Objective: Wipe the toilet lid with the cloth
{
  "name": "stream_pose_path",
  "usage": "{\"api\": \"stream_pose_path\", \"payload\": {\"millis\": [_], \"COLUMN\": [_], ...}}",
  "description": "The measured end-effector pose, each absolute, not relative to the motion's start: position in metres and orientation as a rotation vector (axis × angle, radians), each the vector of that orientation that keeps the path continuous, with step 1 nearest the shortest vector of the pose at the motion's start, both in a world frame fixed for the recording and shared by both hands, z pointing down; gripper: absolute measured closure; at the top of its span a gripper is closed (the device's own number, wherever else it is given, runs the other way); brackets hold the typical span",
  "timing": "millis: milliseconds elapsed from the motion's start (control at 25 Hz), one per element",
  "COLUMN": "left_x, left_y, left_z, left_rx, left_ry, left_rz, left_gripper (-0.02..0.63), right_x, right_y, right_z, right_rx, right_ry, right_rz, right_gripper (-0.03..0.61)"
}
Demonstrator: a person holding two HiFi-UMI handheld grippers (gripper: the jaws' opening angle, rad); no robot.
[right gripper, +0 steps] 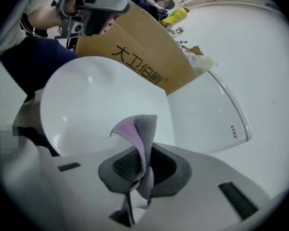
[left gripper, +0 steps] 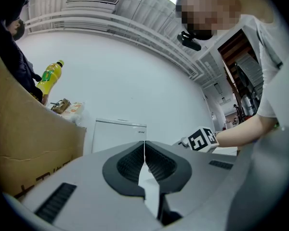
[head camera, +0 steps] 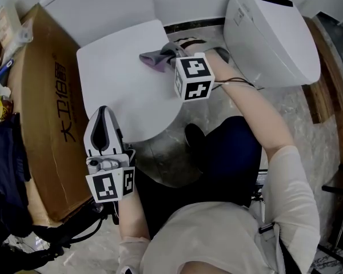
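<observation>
Head view: grey-purple cloth [head camera: 155,60] at the far edge of the white toilet lid [head camera: 117,81], pinched by the right gripper [head camera: 175,52]; left gripper [head camera: 103,114] over the lid's near edge.
Left gripper view: clenched, empty.
Right gripper view: clamped on the cloth, above the lid.

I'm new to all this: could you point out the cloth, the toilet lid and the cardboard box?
cloth [head camera: 156,60]: head view, its bunched grey middle.
toilet lid [head camera: 117,87]: head view, bare white top.
cardboard box [head camera: 46,113]: head view, its printed side.
</observation>
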State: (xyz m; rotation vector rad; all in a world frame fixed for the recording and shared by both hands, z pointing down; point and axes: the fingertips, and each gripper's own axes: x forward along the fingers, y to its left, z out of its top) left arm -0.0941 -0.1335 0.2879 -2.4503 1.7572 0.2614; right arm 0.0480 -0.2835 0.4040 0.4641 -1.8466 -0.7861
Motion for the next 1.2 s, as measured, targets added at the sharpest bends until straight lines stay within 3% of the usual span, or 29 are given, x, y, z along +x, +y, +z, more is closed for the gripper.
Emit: {"api": "stream_pose_path", "payload": {"millis": [280,640,1200], "left_x": [-0.104,-0.120,-0.120], "left_y": [-0.141,-0.155,-0.148], "left_z": [0.292,0.297,0.301], "left_rx": [-2.430,-2.386,-2.392], "left_ry": [1.813,1.876,1.885], "left_rz": [0.205,0.194,0.217], "left_gripper": [0.597,0.598,0.598], "right_x": [0.022,-0.028,-0.038], "right_y": [-0.381,-0.467,-0.454], "right_z": [0.383,0.405,0.443], "right_rx": [0.629,0.671,0.551], "right_ry": [-1.741,-1.722,-1.620], "right_rz": [-0.987,-1.001,-0.867], "right_gripper": [0.529,0.529,0.531]}}
